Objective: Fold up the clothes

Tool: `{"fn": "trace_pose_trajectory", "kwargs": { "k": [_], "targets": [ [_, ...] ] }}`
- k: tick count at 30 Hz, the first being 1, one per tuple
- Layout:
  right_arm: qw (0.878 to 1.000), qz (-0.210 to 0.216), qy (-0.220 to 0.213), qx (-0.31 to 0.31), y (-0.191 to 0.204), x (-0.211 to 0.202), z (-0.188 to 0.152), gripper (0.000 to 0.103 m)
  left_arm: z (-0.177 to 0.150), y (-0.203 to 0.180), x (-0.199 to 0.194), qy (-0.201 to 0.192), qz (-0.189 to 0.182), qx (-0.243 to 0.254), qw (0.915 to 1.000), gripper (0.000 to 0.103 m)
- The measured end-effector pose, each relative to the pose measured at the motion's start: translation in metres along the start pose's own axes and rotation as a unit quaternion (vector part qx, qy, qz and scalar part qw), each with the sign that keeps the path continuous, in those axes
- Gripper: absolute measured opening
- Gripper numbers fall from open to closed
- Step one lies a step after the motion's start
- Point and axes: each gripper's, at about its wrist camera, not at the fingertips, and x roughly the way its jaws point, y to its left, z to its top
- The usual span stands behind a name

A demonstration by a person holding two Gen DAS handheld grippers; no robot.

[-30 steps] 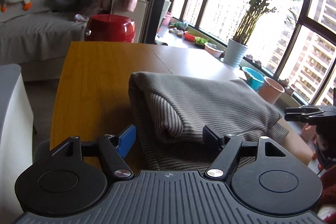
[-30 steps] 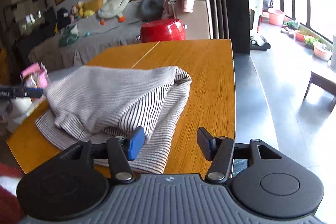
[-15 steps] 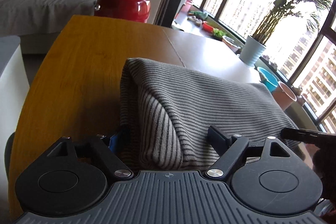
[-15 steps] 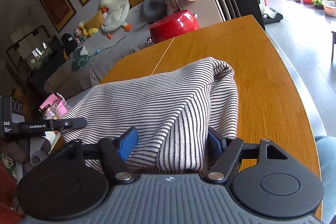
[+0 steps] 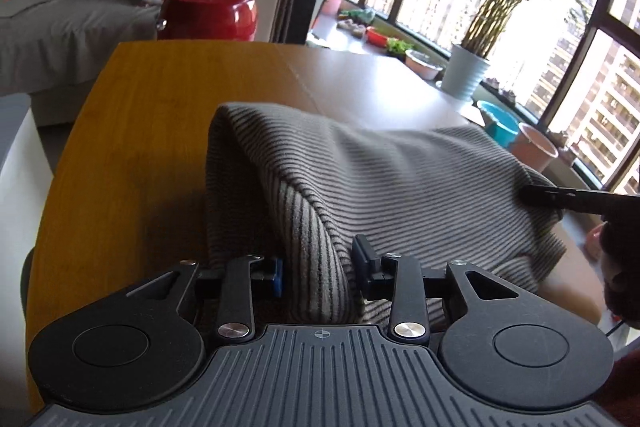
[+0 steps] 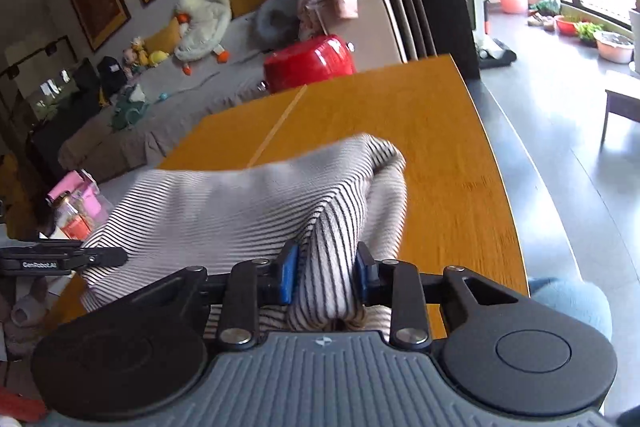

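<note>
A grey striped knit garment [image 5: 392, 187] lies partly folded on the wooden table [image 5: 140, 115]. My left gripper [image 5: 320, 269] is shut on a bunched fold at the garment's near left corner. My right gripper [image 6: 326, 277] is shut on the garment [image 6: 224, 211] at its near right corner. The cloth stretches between the two grippers and its near edge is lifted off the table [image 6: 440, 147]. The right gripper's tip shows at the right of the left wrist view [image 5: 560, 197]. The left gripper's tip shows at the left of the right wrist view [image 6: 80, 259].
A red pot [image 5: 208, 15] stands past the table's far edge. A sofa with a plush duck [image 6: 200, 23] is behind it. Plant pots [image 5: 466, 75] and basins [image 5: 496, 123] line the window sill. Pink items [image 6: 76, 203] sit beyond the table's left side.
Both grippers moved in on the garment's near corners and closed on the cloth. The held edge has risen off the table.
</note>
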Motion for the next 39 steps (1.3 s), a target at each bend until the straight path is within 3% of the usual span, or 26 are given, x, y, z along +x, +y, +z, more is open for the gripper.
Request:
{"fn": "trace_pose_trajectory", "kwargs": {
  "k": [1,3,6,7,9,11,13,15,18,22,36,39],
  "targets": [
    [1.0,0.006,-0.007,0.003,-0.003,0.0,-0.004,0.03,-0.002,0.004,0.0,-0.002,-0.001,-0.009,1.0,0.047],
    [1.0,0.005,-0.011,-0.002,-0.001,-0.002,-0.002,0.034,0.004,0.009,-0.01,-0.016,0.002,-0.013,0.9998,0.051],
    [0.999,-0.013,-0.022,-0.03,0.007,-0.007,0.005,0.06,0.018,0.003,-0.028,-0.055,0.01,0.004,0.9984,0.059],
    [0.999,-0.015,-0.029,-0.037,0.009,-0.01,0.008,0.068,0.02,-0.001,-0.027,-0.057,0.003,0.005,0.9984,0.066],
    [0.998,-0.001,-0.048,-0.037,0.012,-0.015,0.016,0.079,0.025,-0.008,-0.026,-0.061,-0.01,0.006,0.998,0.076],
    [0.996,0.024,-0.073,-0.033,0.017,-0.02,0.026,0.103,0.03,-0.016,-0.025,-0.066,-0.023,0.007,0.9975,0.08],
    [0.994,0.053,-0.091,-0.029,0.023,-0.018,0.035,0.103,0.034,-0.024,-0.022,-0.068,-0.035,0.009,0.997,0.086],
    [0.992,0.08,-0.096,-0.023,0.029,-0.01,0.041,0.103,0.03,-0.034,-0.002,-0.047,-0.034,0.012,0.9983,0.09],
    [0.991,0.121,-0.065,-0.01,0.031,0.018,0.041,0.103,0.019,-0.046,0.03,-0.019,-0.018,0.023,0.9994,0.098],
    [0.993,0.11,-0.036,-0.01,0.024,0.055,0.025,0.103,0.01,-0.06,0.039,-0.034,0.004,0.073,0.9967,0.103],
    [0.991,0.123,-0.055,0.011,0.017,0.053,0.02,0.103,0.014,-0.058,0.053,-0.051,0.004,0.1,0.9937,0.103],
    [0.991,0.116,-0.058,0.011,0.019,0.052,0.019,0.103,0.026,-0.055,0.067,-0.055,0.002,0.127,0.9903,0.103]
  ]
}}
